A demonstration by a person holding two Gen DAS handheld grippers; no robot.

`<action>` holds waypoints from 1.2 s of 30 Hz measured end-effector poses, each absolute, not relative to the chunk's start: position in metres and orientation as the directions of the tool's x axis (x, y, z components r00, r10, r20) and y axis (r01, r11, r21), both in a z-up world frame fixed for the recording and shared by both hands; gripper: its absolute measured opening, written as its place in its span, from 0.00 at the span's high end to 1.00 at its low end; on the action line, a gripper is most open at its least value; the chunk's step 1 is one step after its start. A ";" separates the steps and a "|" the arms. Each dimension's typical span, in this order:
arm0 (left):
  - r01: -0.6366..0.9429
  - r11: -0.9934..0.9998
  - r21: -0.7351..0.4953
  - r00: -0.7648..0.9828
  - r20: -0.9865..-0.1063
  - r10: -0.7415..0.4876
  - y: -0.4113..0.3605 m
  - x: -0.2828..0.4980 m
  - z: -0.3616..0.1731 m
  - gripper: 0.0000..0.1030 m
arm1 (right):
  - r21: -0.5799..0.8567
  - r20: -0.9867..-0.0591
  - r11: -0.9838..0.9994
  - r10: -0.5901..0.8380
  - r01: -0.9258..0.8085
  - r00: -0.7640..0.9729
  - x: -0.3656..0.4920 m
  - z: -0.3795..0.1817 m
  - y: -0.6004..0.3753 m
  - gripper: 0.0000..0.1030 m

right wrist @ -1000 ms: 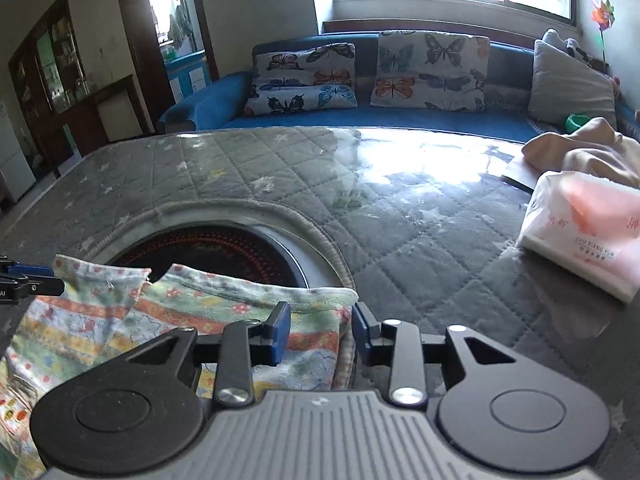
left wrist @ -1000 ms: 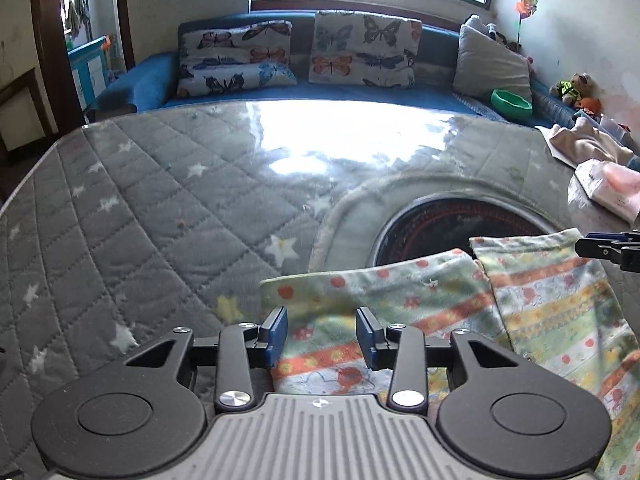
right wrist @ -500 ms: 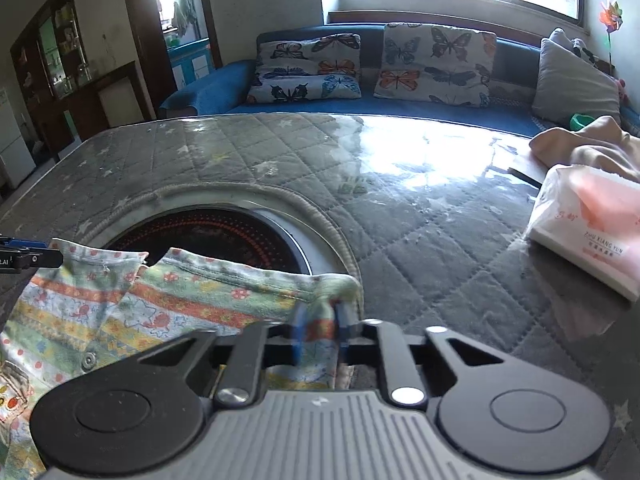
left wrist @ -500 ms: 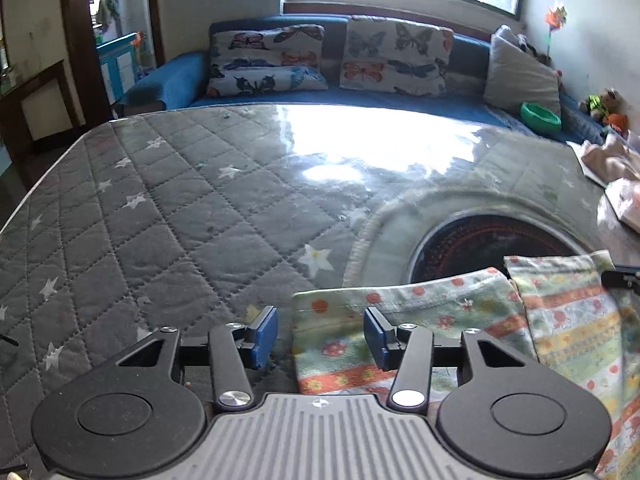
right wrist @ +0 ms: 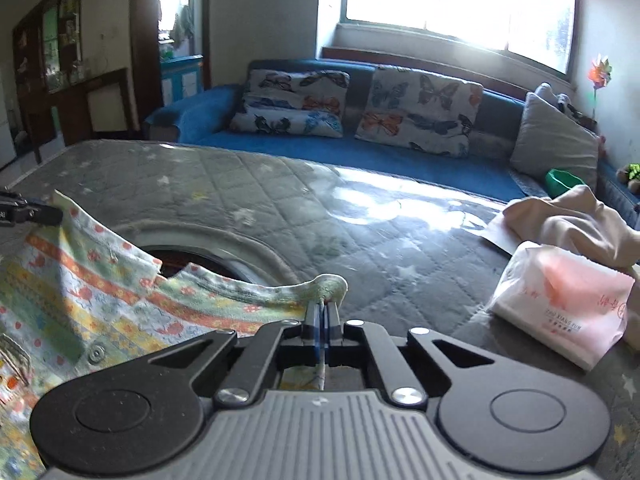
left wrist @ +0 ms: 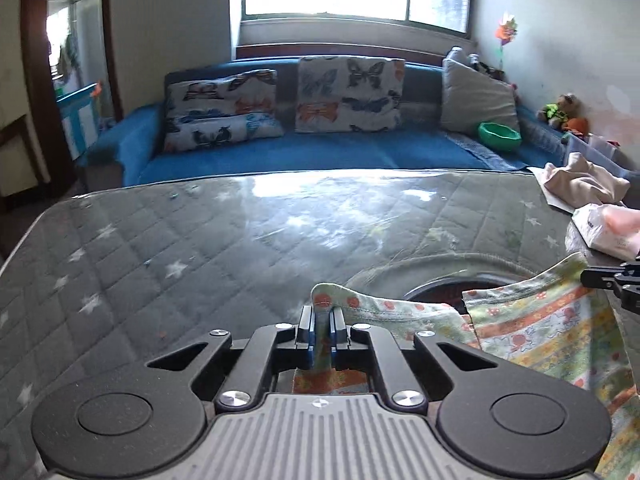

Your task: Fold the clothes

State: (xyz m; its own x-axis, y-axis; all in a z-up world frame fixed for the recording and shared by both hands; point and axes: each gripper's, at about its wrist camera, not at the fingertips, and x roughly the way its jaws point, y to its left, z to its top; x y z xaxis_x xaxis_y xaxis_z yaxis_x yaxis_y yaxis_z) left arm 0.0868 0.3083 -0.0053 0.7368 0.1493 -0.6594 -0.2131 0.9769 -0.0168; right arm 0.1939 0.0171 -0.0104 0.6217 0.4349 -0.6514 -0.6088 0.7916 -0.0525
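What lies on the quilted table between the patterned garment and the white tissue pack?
Nothing: in the right wrist view, only bare quilted table lies between the patterned garment and the tissue pack.

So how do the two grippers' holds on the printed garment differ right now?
The left gripper pinches the printed garment at its left top corner; the right gripper pinches its right top corner. The left clamps a thicker bunch of cloth; the right clamps only a thin edge, jaws nearly touching. Both are shut on fabric, lifting the top edge off the quilted cover.
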 end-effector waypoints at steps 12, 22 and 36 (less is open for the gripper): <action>-0.218 0.975 -0.038 0.741 -0.657 0.140 0.307 0.062 -0.006 0.79 | -0.052 -0.663 0.714 0.498 -0.698 0.559 0.164 -0.002 0.016 0.63; -0.066 0.993 -0.101 0.712 -0.702 -0.024 0.236 0.003 -0.018 0.59 | 0.017 -0.703 0.595 0.579 -0.803 0.414 0.098 -0.025 0.023 0.44; -0.119 0.984 -0.135 0.737 -0.676 -0.004 0.221 -0.050 -0.034 0.43 | -0.041 -0.639 0.550 0.628 -0.834 0.445 0.046 -0.032 -0.046 0.19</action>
